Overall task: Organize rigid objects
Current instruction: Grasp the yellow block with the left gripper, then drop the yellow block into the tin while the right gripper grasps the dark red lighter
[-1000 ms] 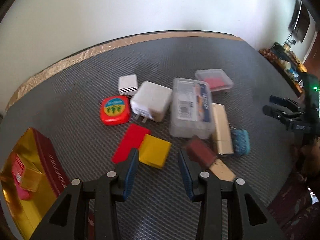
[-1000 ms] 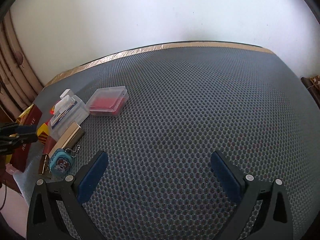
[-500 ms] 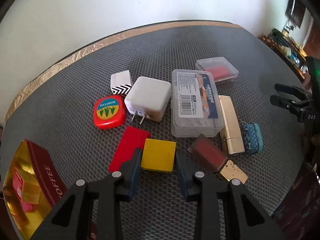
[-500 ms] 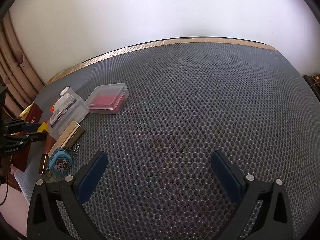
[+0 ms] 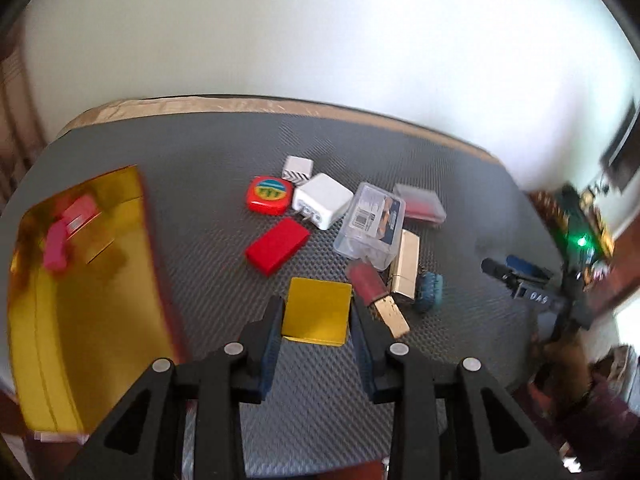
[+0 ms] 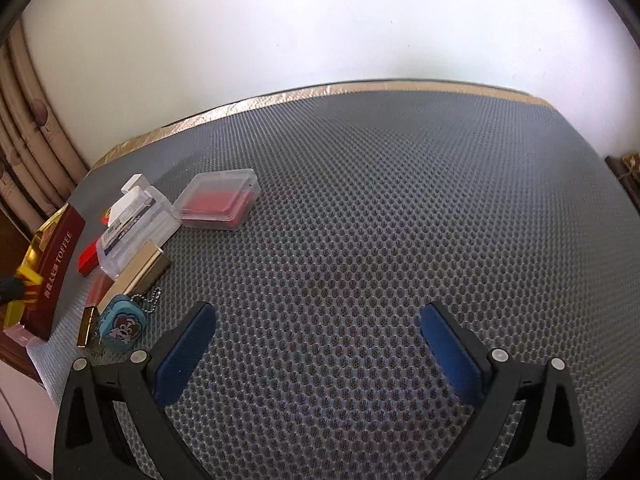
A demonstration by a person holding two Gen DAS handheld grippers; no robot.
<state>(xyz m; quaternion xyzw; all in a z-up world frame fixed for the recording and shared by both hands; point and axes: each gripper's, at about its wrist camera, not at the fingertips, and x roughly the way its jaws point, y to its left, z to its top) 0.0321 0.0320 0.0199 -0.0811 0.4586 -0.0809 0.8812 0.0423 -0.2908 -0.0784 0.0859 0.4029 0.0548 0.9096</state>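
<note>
The bench [image 6: 380, 208], covered in grey honeycomb mat, fills both views. To the left of the left hand-held gripper [image 5: 316, 322] sits the open gold toffee tin [image 5: 92, 292], with pink pieces in its far corner. Ahead of that gripper and slightly right lies the clear plastic case [image 5: 370, 226], with the white charger [image 5: 322, 205] just left of it and a smaller clear box with red inside [image 5: 420, 204] just right. The red block [image 5: 277, 245] lies ahead, left of centre. The left hand-held gripper grips the yellow block [image 5: 316, 310] between its two fingers, lifted clear of the mat. Just right of it lie a dark red and gold lighter [image 5: 376, 298] and a blue keychain [image 5: 429, 290]. The right hand-held gripper [image 6: 316, 354] is spread wide over bare mat, holding nothing, well right of the pile.
</note>
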